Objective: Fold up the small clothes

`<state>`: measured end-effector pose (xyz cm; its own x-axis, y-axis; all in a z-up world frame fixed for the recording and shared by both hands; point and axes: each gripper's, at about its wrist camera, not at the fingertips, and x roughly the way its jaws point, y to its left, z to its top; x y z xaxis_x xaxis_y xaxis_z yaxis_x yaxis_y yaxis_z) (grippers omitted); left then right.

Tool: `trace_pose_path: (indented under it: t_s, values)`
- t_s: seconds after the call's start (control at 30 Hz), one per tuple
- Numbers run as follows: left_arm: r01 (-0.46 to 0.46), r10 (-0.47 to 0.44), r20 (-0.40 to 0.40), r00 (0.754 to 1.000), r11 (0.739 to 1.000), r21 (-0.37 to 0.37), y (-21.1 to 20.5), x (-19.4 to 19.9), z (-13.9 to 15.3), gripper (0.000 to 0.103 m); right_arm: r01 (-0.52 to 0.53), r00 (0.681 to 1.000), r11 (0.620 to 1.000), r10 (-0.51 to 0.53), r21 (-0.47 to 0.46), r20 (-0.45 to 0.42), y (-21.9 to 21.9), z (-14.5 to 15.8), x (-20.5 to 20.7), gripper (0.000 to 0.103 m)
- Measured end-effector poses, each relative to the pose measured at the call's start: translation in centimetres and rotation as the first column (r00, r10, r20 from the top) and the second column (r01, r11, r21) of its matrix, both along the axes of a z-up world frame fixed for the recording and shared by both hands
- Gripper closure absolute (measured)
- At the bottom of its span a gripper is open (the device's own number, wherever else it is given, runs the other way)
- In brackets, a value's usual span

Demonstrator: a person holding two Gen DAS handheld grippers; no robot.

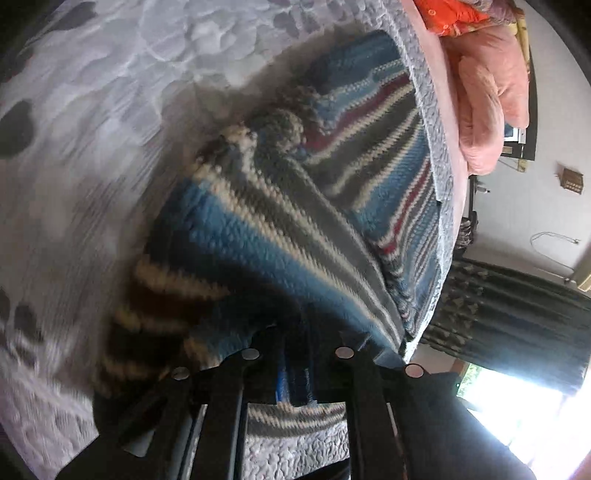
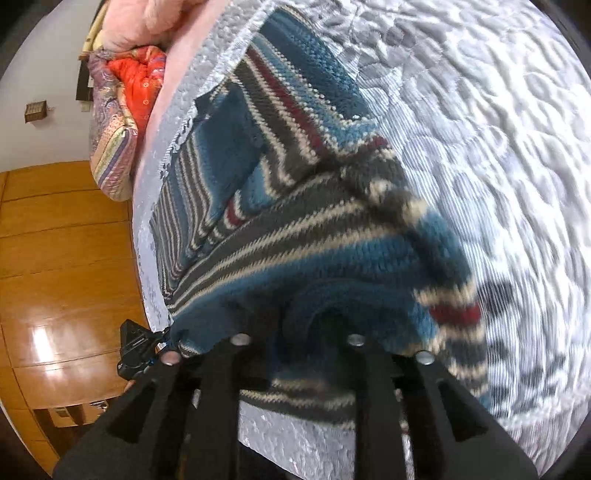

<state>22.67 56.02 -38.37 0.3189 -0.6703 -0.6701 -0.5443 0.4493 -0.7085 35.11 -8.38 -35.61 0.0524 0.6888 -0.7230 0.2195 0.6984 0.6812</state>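
A small knitted sweater (image 1: pixel 258 229) with blue, grey, cream and dark red stripes lies on a white quilted bedspread (image 1: pixel 92 110). In the left wrist view my left gripper (image 1: pixel 299 354) is shut on the sweater's near edge and lifts it into a raised fold. In the right wrist view the same sweater (image 2: pixel 314 229) fills the middle, and my right gripper (image 2: pixel 299 343) is shut on its near blue edge, which bunches up between the black fingers. The fingertips of both grippers are hidden in the knit. The other gripper's black tip (image 2: pixel 135 347) shows at the sweater's left corner.
The quilted bedspread (image 2: pixel 480 129) stretches away on the right. A pink blanket (image 1: pixel 491 103) and an orange cloth (image 1: pixel 450 14) are piled past the bed's edge. A patterned cushion (image 2: pixel 110 147) and wooden panels (image 2: pixel 62 258) lie to the left; a dark curtain (image 1: pixel 517 317) hangs beside a bright window.
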Motion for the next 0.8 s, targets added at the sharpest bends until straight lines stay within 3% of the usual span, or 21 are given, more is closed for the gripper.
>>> trace_pose_path:
  t_s: [0.1,0.13,0.17,0.27,0.37,0.43,0.5,0.7,0.8]
  values:
    - [0.025,-0.025,0.029,0.999,1.0,-0.01,-0.1,0.1,0.5,0.08,-0.018,1.0,0.998,0.019,0.063,-0.002,-0.5,0.5,0.7,0.065]
    - [0.043,-0.042,0.067,0.997,0.999,-0.009,-0.2,0.1,1.2,0.068,-0.02,1.0,0.996,0.02,0.086,0.005,-0.8,0.9,0.9,0.062]
    - [0.055,-0.055,0.094,0.994,0.999,0.003,-0.1,0.0,1.8,0.063,-0.028,0.999,0.993,0.026,0.118,0.025,-1.3,1.6,1.1,0.059]
    - [0.129,-0.145,0.188,0.971,0.987,0.096,-0.5,0.2,4.3,0.058,-0.067,0.995,0.99,0.057,0.123,0.086,-2.1,3.2,1.6,0.059]
    - [0.206,-0.251,0.231,0.94,0.957,0.202,-1.4,1.0,5.6,0.057,-0.141,0.981,0.99,0.136,0.026,0.139,-2.4,3.7,2.1,0.059]
    - [0.239,-0.301,0.24,0.923,0.937,0.257,-1.8,1.7,6.1,0.054,-0.206,0.965,0.978,0.21,-0.04,0.157,-1.8,3.3,2.3,0.059]
    - [0.279,-0.369,0.239,0.898,0.899,0.336,-2.4,2.4,6.4,0.046,-0.258,0.947,0.961,0.271,-0.096,0.17,-0.9,2.8,2.2,0.059]
    - [0.379,-0.484,0.169,0.859,0.822,0.426,-4.1,4.2,5.1,0.038,-0.306,0.929,0.943,0.326,-0.132,0.174,0.2,0.5,2.2,0.055]
    - [0.399,-0.498,0.15,0.854,0.813,0.424,-4.2,4.5,3.8,0.037,-0.321,0.923,0.938,0.341,-0.133,0.176,0.5,-0.2,2.1,0.054]
